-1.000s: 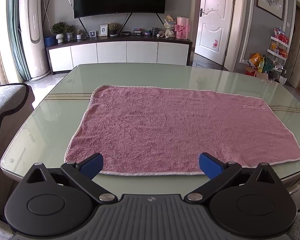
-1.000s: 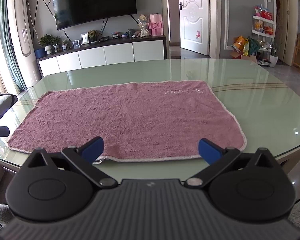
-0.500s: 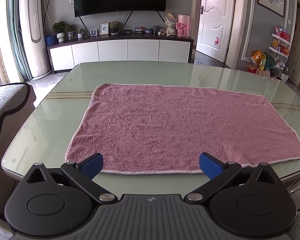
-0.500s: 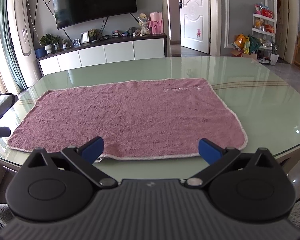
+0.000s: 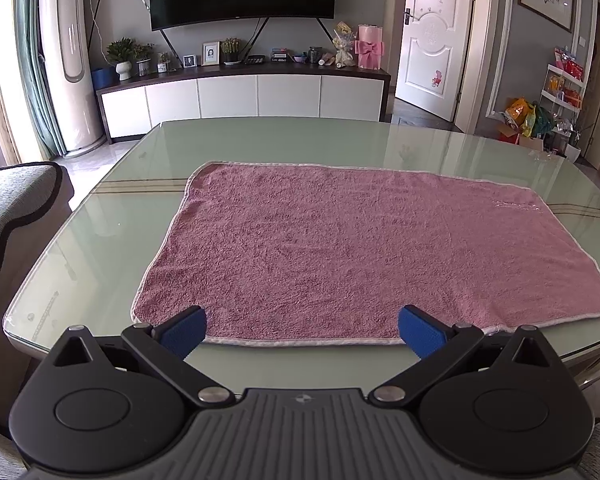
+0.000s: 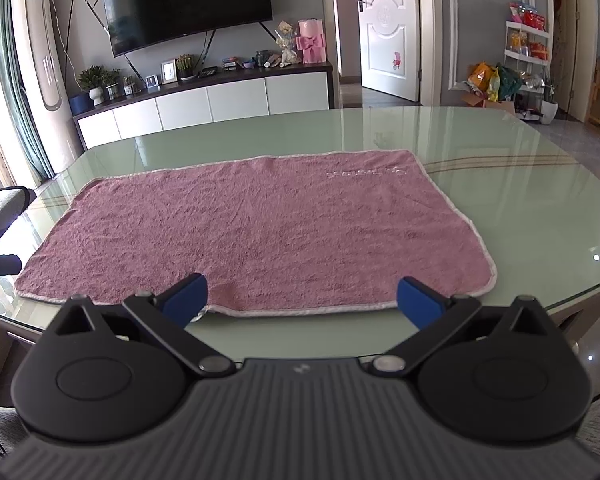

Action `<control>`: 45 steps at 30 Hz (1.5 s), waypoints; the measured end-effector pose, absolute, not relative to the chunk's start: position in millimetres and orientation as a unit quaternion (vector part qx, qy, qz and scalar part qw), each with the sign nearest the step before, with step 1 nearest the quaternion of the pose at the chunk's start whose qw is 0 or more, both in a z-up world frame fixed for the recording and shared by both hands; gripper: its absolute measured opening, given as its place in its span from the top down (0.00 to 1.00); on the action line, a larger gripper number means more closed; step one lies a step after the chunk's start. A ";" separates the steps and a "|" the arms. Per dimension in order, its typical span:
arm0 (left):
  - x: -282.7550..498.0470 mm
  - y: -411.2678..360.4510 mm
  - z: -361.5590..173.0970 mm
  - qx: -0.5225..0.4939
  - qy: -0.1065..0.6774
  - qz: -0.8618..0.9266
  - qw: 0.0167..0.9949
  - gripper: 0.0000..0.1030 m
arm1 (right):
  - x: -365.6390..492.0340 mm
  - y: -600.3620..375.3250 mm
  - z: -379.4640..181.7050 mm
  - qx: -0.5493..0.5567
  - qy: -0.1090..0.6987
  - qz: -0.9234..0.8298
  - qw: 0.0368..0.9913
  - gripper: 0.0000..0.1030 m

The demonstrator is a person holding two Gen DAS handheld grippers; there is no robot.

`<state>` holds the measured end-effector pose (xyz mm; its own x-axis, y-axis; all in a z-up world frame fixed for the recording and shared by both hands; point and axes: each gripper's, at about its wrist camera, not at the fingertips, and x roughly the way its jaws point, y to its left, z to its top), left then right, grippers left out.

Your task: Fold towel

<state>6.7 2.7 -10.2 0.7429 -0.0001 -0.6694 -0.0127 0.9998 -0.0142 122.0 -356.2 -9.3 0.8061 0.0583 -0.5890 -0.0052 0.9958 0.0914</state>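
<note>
A pink towel (image 5: 340, 248) with a pale hem lies spread flat on the glass table (image 5: 100, 248), one long edge along the near side. My left gripper (image 5: 302, 330) hovers open just short of that near edge, toward the towel's left end, holding nothing. In the right wrist view the same towel (image 6: 260, 228) fills the middle, with pale embroidery near its far right corner. My right gripper (image 6: 302, 296) is open over the near hem, toward the right half, and empty. The near hem bulges slightly by its left finger (image 6: 186, 294).
The table edge (image 6: 580, 300) runs close to the near hem. A grey chair (image 5: 12, 208) stands at the table's left. Beyond the table are a white TV cabinet (image 5: 240, 92), a tall floor unit (image 5: 72, 60) and a white door (image 5: 432, 36).
Both wrist views have crept slightly forward and up, so the towel sits a little lower and closer. The towel lies as before and both grippers stay open.
</note>
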 end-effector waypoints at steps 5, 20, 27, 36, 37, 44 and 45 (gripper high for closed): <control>9.4 1.8 -11.1 -0.007 0.364 0.005 0.931 0.00 | 123.4 -359.1 -10.5 0.046 0.313 0.018 0.948 0.00; 21.4 -1.1 -19.0 -0.001 0.374 0.008 0.927 0.00 | 132.0 -364.3 -15.7 0.055 0.326 0.005 0.944 0.00; 35.2 -2.3 -27.3 0.004 0.409 0.013 0.913 0.00 | 134.7 -366.3 -20.7 0.048 0.320 0.001 0.946 0.00; 41.5 3.4 -32.8 -0.007 0.394 0.001 0.919 0.00 | 143.3 -390.0 -30.2 0.062 0.310 -0.010 0.949 0.13; 42.0 4.8 -32.9 -0.011 0.389 -0.001 0.921 0.00 | 146.4 -395.7 -31.9 0.065 0.312 -0.016 0.948 0.20; 51.6 10.4 -36.2 -0.032 0.373 -0.026 0.927 0.00 | 164.5 -431.3 -49.5 0.071 0.328 -0.058 0.940 0.56; 53.5 11.5 -37.0 -0.035 0.372 -0.028 0.927 0.00 | 166.3 -435.3 -52.2 0.070 0.329 -0.064 0.939 0.62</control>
<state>53.5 11.5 -37.0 0.7219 -0.0774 -0.6877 0.0254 0.9960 -0.0854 166.3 -435.3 -52.2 0.7751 -0.0743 -0.6274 0.1669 0.9819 0.0900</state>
